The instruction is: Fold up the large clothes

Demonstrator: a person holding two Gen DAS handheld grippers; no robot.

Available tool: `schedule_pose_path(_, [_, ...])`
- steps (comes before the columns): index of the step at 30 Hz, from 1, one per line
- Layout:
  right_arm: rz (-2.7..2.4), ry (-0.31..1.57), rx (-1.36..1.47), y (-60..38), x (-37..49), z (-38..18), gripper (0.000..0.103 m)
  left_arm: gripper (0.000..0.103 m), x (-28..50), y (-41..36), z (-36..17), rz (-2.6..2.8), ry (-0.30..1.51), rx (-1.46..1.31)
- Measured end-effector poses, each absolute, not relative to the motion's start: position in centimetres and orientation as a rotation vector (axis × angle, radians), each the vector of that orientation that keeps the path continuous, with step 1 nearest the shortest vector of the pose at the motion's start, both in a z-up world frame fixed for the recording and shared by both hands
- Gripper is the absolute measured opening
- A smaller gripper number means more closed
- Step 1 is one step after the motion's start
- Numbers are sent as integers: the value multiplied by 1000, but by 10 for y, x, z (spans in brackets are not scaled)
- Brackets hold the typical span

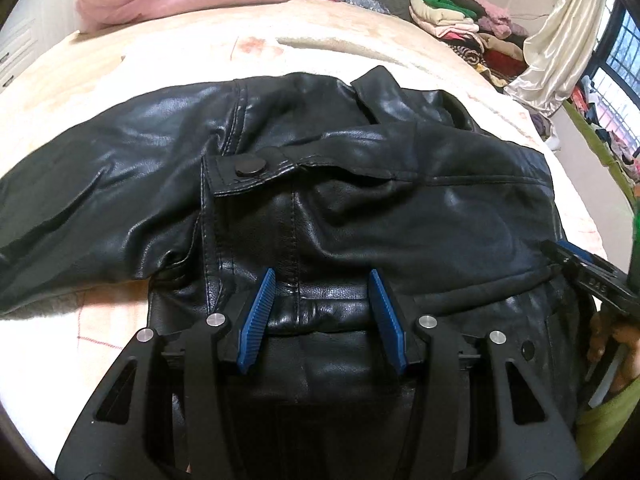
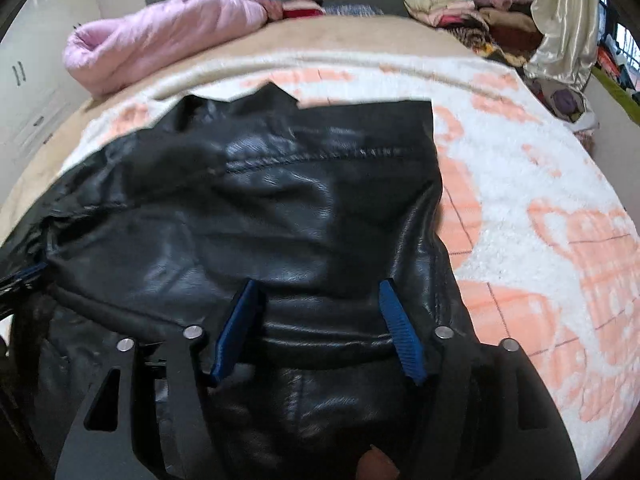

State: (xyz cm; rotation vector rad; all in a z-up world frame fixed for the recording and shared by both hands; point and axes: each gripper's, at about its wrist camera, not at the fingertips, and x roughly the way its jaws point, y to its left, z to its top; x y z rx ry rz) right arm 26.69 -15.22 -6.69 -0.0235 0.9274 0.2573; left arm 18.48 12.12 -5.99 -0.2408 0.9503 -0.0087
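A black leather jacket point(image 1: 360, 208) lies spread on the bed, one sleeve stretched out to the left and a snap tab near its middle. My left gripper point(image 1: 322, 274) is low over its near edge, and a bulging fold of leather fills the gap between the blue pads point(image 1: 260, 312) and touches both. In the right wrist view the same jacket point(image 2: 260, 200) fills the centre. My right gripper point(image 2: 319, 285) stands wider, its pads either side of a leather band without pressing it. The right gripper's tip point(image 1: 580, 268) shows at the jacket's right edge.
A fluffy white and peach blanket point(image 2: 540, 220) covers the bed. A pink quilt point(image 2: 160, 40) is bundled at the far left. A pile of folded clothes point(image 2: 460, 12) and a cream curtain point(image 1: 560, 40) stand at the far right. A hand point(image 1: 612, 340) with a green sleeve holds the right gripper.
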Motion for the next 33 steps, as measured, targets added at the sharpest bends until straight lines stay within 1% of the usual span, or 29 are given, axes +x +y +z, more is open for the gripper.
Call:
schedule_pose_path(1, [263, 922, -17, -152, 263, -64, 74, 41, 184, 120, -58, -9, 944, -234])
schedule_pose_path(3, [280, 899, -6, -152, 257, -58, 76, 41, 183, 120, -55, -9, 936, -232])
schedule_pose_path(6, [288, 886, -7, -149, 249, -53, 89, 41, 182, 120, -52, -11, 930, -237])
schedule_pose_path(8, [296, 870, -14, -147, 243, -49, 92, 42, 181, 120, -49, -13, 923, -238])
schedule_pose_path(10, [294, 858, -17, -147, 239, -46, 97, 49, 179, 119, -45, -20, 917, -238])
schedule_pose_path(11, [296, 850, -17, -146, 236, -43, 97, 51, 178, 118, -43, -20, 914, -235])
schedule_pose_path(12, [304, 839, -16, -145, 233, -40, 98, 55, 178, 117, -41, -19, 911, -231])
schedule_pose_path(13, [307, 835, -16, -142, 232, -39, 99, 61, 178, 116, -40, -13, 910, -224])
schedule_pose_path(17, [320, 820, -25, -136, 226, -32, 99, 75, 176, 116, -35, 0, 901, -219])
schedule_pose_path(19, [325, 816, -33, -133, 224, -31, 99, 89, 175, 116, -32, 11, 896, -216])
schedule_pose_path(21, [334, 809, -41, -128, 220, -28, 99, 93, 174, 116, -30, 20, 887, -212])
schedule_pose_path(33, [412, 750, -87, -82, 208, -3, 99, 94, 164, 139, -15, 104, 850, -239])
